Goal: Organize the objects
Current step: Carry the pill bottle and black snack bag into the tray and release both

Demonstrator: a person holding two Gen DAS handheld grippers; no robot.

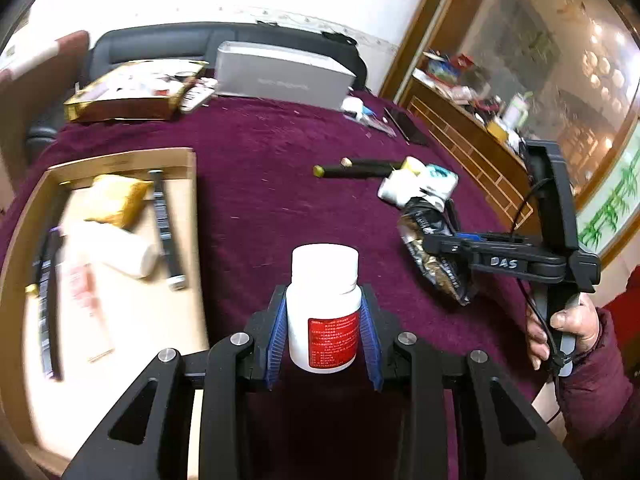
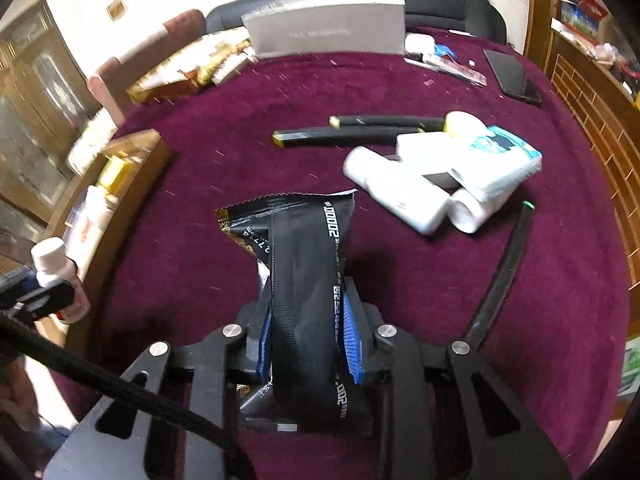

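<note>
My left gripper is shut on an upright white bottle with a red label, held above the purple cloth just right of an open cardboard box. The box holds a yellow packet, a white bottle and black sticks. My right gripper is shut on a black snack packet, which stands up between the blue pads. In the left wrist view that gripper and its packet are at the right, with a hand on the handle. The right wrist view shows the left gripper with its bottle at the left edge.
Loose on the cloth lie white bottles, a tissue pack, two black sticks and another black stick. At the back are a grey box, a gold bag and a phone. A wooden cabinet stands to the right.
</note>
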